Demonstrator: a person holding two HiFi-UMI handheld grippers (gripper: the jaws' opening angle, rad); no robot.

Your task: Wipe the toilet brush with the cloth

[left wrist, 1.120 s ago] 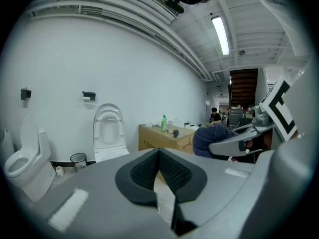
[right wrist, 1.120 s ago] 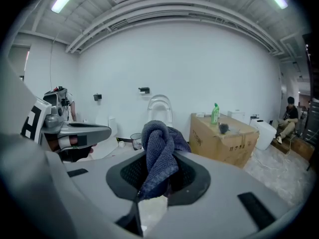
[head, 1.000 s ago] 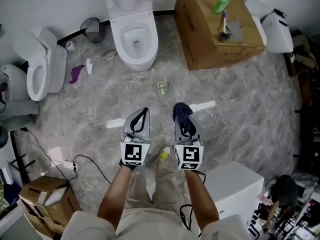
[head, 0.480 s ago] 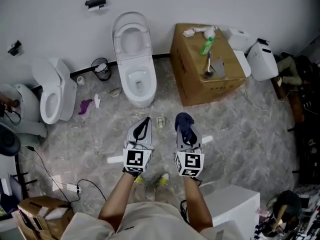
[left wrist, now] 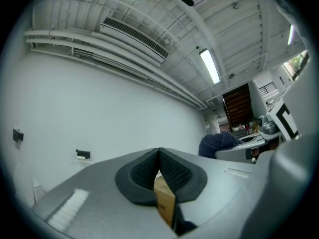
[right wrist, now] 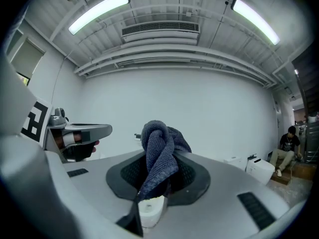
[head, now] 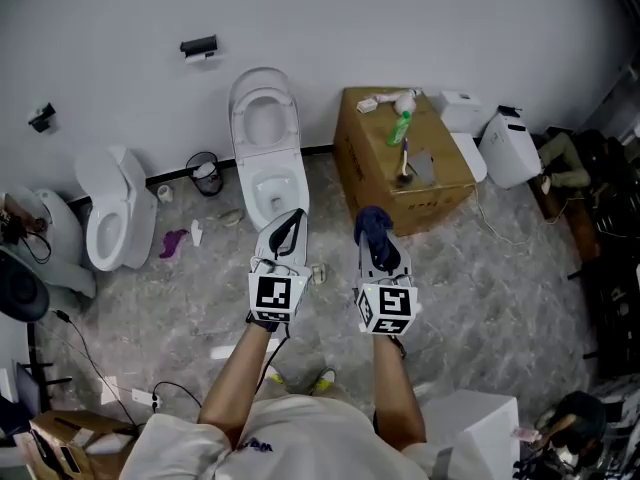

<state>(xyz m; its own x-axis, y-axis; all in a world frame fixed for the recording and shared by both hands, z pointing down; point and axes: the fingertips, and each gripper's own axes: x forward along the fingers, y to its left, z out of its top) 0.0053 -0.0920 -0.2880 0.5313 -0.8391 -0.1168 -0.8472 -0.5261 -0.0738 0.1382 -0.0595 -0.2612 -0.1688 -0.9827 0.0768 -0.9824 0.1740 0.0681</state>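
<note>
Head view: right tool [head: 375,236] clenches the cloth [head: 370,219], left tool [head: 290,218] pinched empty; toilet brush [head: 405,160] lies unwiped on cardboard box [head: 372,180].

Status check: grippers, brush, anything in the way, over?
Left gripper shut, empty. Right gripper shut on cloth. Brush on cardboard box ahead, untouched. Green bottle close beside it.

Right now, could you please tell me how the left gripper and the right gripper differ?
The left gripper's jaws meet at the tips with nothing between them; the right gripper's jaws clamp a dark blue cloth. In the head view, the left gripper lies by the white toilet, the right gripper by the cardboard box. Both are held out side by side.
</note>
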